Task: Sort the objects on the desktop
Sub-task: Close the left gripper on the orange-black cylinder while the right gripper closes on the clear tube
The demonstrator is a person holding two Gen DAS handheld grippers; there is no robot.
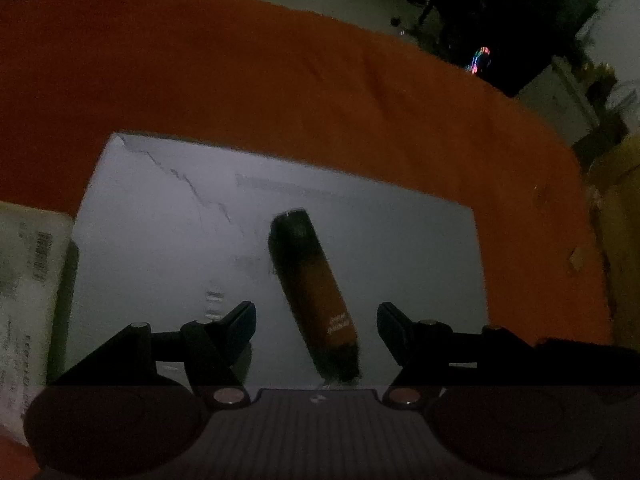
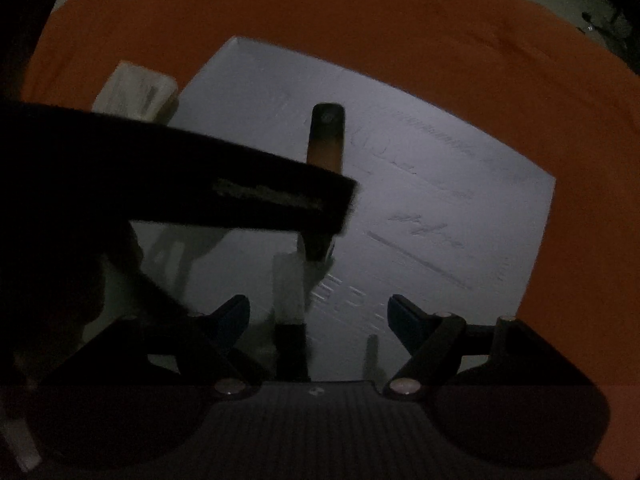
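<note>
A dim room is shown, with an orange cloth (image 1: pixel 280 80) spread over the table and a pale grey sheet of paper (image 1: pixel 160 240) laid flat on it. A dark, orange-banded cylindrical tube (image 1: pixel 312 292) is seen lying on the sheet, tilted from 11 toward 5 o'clock, between the spread fingers of the left gripper (image 1: pixel 316 320), which is released and touches nothing. A cream labelled box (image 1: pixel 28 280) lies at 9 o'clock, just beside the sheet. The right gripper (image 2: pixel 318 316) is likewise held released above the sheet, with the other tool's dark body (image 2: pixel 180 176) crossing its view. Grey floor and dark furniture are visible beyond the table edge.
</note>
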